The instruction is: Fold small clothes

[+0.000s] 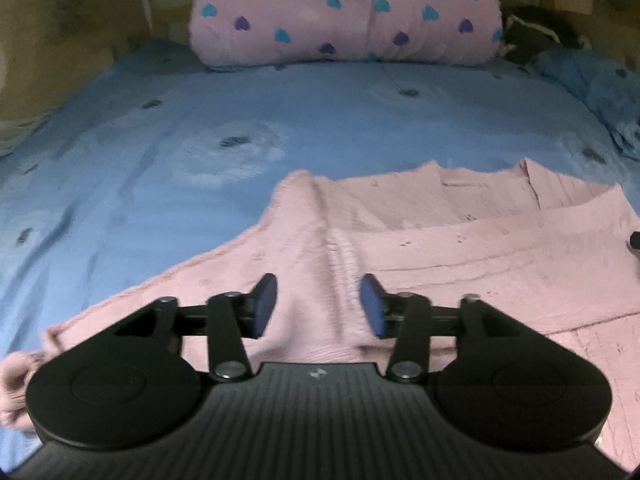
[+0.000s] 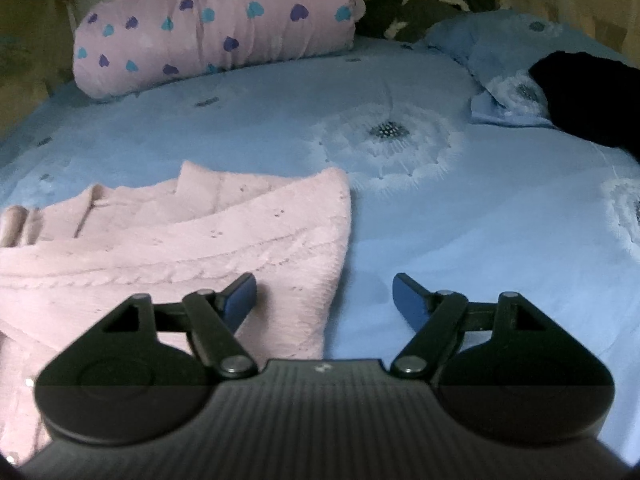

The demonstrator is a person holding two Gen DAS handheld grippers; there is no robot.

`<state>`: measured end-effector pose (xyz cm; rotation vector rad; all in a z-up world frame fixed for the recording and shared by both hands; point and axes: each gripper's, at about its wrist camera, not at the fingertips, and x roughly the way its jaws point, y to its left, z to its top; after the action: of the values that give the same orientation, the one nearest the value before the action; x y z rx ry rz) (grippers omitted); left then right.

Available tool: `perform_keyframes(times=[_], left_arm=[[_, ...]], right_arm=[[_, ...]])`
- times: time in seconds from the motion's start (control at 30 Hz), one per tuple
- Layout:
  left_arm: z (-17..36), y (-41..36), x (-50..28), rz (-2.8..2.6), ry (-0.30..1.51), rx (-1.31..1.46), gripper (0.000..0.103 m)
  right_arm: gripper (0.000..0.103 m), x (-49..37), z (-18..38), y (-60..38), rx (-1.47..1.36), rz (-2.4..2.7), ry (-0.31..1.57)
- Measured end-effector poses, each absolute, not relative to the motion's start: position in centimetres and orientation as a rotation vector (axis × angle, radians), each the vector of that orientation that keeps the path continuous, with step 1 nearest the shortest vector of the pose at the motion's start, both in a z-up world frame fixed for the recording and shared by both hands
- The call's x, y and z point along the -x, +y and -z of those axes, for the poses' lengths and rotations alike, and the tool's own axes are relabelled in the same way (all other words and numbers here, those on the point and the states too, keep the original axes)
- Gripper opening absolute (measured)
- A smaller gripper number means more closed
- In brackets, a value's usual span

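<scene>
Fingers apart on both tools, nothing clamped: left gripper (image 1: 319, 306) hovers over pink knit cardigan (image 1: 440, 248), a raised fold between its pads, garment stretching toward 2 o'clock on blue floral bedsheet (image 1: 160, 128); right gripper (image 2: 324, 300) straddles its right edge, soft cable-knit at 10 o'clock.

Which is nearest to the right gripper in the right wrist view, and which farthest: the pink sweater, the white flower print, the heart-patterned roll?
From the right gripper:
1. Pink sweater, lower left, its edge under the gripper.
2. White flower print, middle of the sheet.
3. Heart-patterned roll, far end, upper left.
</scene>
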<state>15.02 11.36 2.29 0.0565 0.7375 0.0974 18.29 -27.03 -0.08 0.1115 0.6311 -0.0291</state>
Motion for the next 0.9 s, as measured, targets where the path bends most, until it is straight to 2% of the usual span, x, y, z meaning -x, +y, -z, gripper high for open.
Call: perform_keyframes(times=[0.5,0.9], left_arm=[[-6.4,20.9,-7.3,-0.334,0.726,-0.062,0.07],[-4.8,28.6,-3.1,-0.467,0.772,-0.045,0.085]], right_arm=[[0.077,-13.6,-3.2,-23.7,-0.129,-0.056,0.595],[0.077,-7.9,-3.7,-20.4,-0.102,-0.119,0.643]])
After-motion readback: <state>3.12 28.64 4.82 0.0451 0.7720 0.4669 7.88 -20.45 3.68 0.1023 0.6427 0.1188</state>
